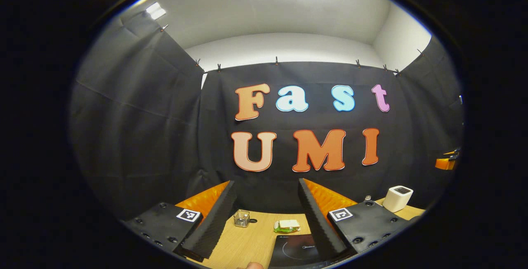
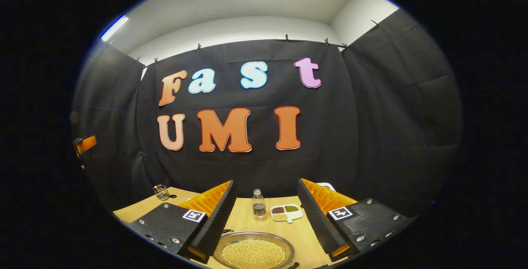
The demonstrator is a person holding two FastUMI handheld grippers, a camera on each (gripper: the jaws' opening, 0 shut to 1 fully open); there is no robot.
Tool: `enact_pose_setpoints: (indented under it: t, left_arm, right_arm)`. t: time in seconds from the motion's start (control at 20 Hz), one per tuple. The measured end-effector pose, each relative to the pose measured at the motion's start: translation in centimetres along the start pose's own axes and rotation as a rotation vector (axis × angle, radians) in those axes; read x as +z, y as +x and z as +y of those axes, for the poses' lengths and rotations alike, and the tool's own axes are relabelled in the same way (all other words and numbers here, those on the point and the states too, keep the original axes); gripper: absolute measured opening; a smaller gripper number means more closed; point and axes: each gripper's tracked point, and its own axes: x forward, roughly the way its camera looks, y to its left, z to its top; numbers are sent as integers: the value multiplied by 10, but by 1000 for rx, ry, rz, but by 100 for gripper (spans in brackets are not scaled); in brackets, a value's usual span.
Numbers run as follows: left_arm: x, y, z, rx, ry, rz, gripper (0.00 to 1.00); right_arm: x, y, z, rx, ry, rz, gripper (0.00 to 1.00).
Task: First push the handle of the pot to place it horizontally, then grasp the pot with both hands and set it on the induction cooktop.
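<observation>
Both grippers: your left gripper (image 1: pixel 264 215) and right gripper (image 2: pixel 266 219) are held high above the table (image 1: pixel 243 244), jaws spread wide, grasping nothing.
Pot: in the right gripper view the pot (image 2: pixel 253 250) sits at the near edge of the table, just below and between your right fingers, full of pale beans; neither finger touches it.
Handle: only a dark stub (image 2: pixel 292 265) shows at the pot's near right rim, so you cannot tell which way the handle lies.
Cooktop: in the left gripper view the cooktop (image 1: pixel 295 250) lies flat at the near edge, under your left gripper's right finger, with nothing standing on the part that shows.
Done: nothing, by my reading; the pot is not on the cooktop.
Left: the handle push, the two-handed grasp, the carry to the cooktop.
Other things: a glass (image 1: pixel 241 218) and a packet (image 1: pixel 287 225) lie mid-table, a white box (image 1: pixel 397 198) at the far right corner; a bottle (image 2: pixel 258 205) and a divided dish (image 2: pixel 286 212) stand beyond the pot.
Risk: a tilted lift could spill the beans.
</observation>
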Motion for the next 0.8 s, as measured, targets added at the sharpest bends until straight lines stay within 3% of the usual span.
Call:
enact_pose_setpoints:
  t: [0.15, 0.25, 0.3, 0.4, 0.5, 0.7, 0.75, 0.8]
  left_arm:
    - [0, -2, -2, -14, -5, -2, 97]
    - [-1, -3, -3, -20, -4, -2, 98]
    - [-3, -4, -3, -23, -6, 1, 98]
    - [-7, -4, -6, -29, -18, 9, 98]
    - [-9, -4, -7, -31, -28, 17, 99]
    - [-7, -4, -3, -20, -18, 11, 97]
    - [-6, -5, -5, -23, -21, 8, 98]
    - [-6, -6, -6, -26, -23, 6, 97]
  right_arm:
    - [-3, -7, 0, -3, -4, 16, 86]
    - [-8, -10, -1, -3, -9, 29, 77]
    - [-11, -11, -2, -3, -15, 35, 67]
    - [-17, -13, -3, -1, -26, 46, 69]
    - [-26, -16, -3, 6, -29, 63, 52]
    - [-49, -21, -11, -5, -19, 107, 35]
    - [-55, -21, -13, -11, -19, 119, 37]
    - [-61, -23, -15, -16, -19, 132, 26]
